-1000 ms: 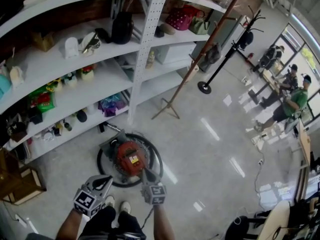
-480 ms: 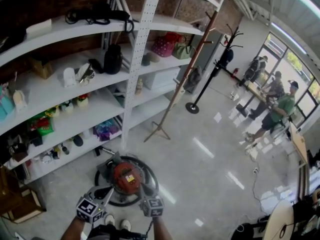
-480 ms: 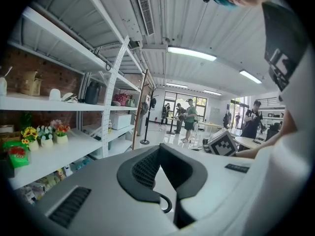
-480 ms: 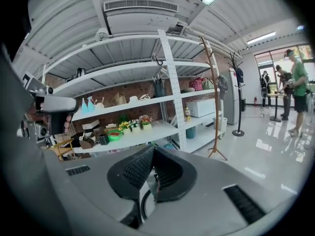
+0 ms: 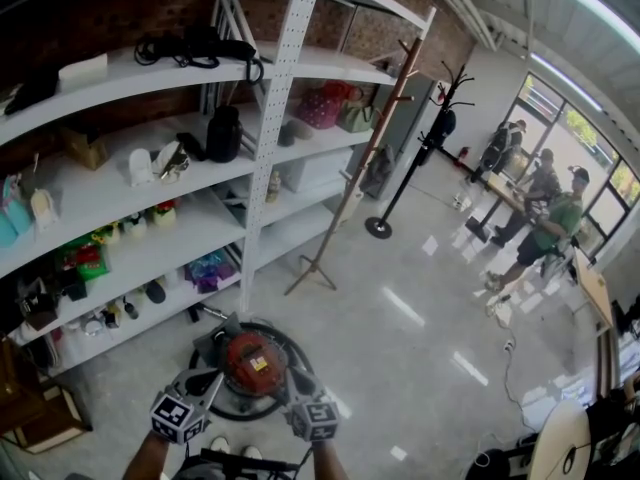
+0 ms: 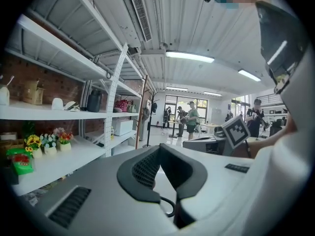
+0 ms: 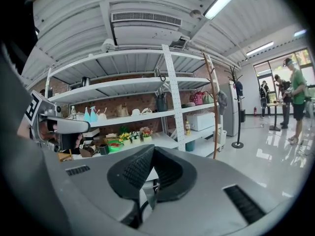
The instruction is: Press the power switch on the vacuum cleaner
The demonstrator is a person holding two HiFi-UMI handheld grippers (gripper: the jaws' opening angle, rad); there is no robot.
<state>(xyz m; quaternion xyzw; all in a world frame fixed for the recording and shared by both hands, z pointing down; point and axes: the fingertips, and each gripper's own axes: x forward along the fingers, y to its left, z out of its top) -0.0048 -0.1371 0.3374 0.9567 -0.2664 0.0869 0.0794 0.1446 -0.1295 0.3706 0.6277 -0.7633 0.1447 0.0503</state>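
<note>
Head view: vacuum cleaner (image 5: 250, 360) ringed by black hose (image 5: 197, 354), white shelf (image 5: 200, 218) behind; left gripper (image 5: 207, 380), right gripper (image 5: 296, 386) over near edge, jaws closed, empty.

Right gripper (image 7: 151, 154), 6 o'clock: dark ribbed pads closed tip to tip, nothing between.
White shelving unit (image 7: 170, 82), 12 o'clock: carries flower pots (image 7: 133, 135) and spray bottles (image 7: 91, 114).
Left gripper (image 7: 54, 125), 9 o'clock.
Black coat stand (image 7: 238, 113), 3 o'clock, on the floor (image 7: 266, 146).
</note>
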